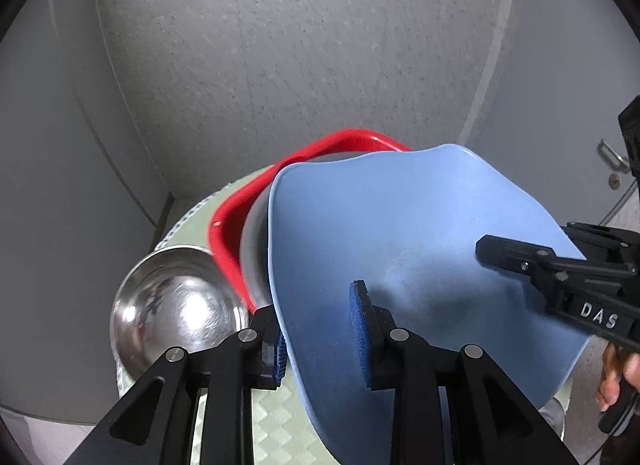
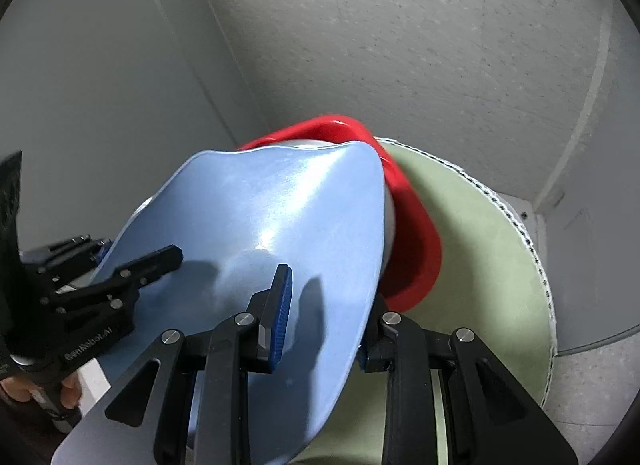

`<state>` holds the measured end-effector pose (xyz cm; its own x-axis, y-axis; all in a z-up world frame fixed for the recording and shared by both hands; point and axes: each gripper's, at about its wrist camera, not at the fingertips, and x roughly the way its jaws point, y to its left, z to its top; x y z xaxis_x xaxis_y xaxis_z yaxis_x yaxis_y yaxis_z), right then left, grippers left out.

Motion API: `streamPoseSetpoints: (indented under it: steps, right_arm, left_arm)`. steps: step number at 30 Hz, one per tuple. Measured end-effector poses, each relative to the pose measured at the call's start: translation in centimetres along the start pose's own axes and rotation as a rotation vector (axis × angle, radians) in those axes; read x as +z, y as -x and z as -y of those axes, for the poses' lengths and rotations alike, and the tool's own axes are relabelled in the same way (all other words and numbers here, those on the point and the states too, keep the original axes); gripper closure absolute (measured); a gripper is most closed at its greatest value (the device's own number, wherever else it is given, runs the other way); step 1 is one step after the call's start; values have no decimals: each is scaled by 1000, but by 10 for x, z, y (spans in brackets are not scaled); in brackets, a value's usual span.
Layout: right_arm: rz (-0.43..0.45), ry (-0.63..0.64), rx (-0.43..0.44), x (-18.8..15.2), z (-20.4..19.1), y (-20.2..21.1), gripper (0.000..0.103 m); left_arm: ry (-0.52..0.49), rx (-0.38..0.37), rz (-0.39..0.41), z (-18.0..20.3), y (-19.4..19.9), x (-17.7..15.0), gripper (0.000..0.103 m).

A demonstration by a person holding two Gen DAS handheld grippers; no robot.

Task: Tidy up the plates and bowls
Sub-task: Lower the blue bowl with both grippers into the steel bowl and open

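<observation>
Both tongs grip one blue plate (image 1: 400, 233), held tilted above the round desk (image 2: 480, 249); the left tongs (image 1: 320, 329) are clamped across its near-left rim, one pad on the upper face and one beneath; the right tongs (image 2: 324, 321) are clamped likewise on the near-right rim. The plate hangs directly over the red tub (image 1: 232, 225), which sits toward the back of the desk and seems already to hold a steel vessel, its grey wall showing between the tub's rim and the plate.

By my reading the task is in mid-course; this plate is in transit and not yet set down; the steel bowl (image 1: 176, 305) stands loose on the desk just left of the tub, touching or nearly touching its rim, and is still to be sorted; whether other pieces remain cannot be told, since the plate hides much.

Room is tight behind the tub, where the wall corner stands close; right of the tub the desk lies bare up to its beaded edge; left of it the bowl fills the space nearly to the desk's edge.
</observation>
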<state>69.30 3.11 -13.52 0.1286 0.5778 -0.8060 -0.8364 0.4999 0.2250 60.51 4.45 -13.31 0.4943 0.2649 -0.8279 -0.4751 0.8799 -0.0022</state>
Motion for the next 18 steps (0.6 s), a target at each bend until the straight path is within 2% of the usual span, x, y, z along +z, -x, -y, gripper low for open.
streamPoseSetpoints:
  steps: [5,11,15,18]
  right_arm:
    - [-13,-17,-66,-6,-4,-10,76]
    - [-3,-6,-237,2,-21,-26,70]
    - [3,-39,-299,-2,-31,-25,69]
    - [8,-61,-358,-11,-50,-22,60]
  left_arm:
    - [-37,-23,-31,-17,-22,25,78]
    - [-98,-99,-39,-38,-43,41,75]
    - [-149,-142,-45,-56,-53,35,74]
    - [-178,-171,-44,-67,-57,33,72]
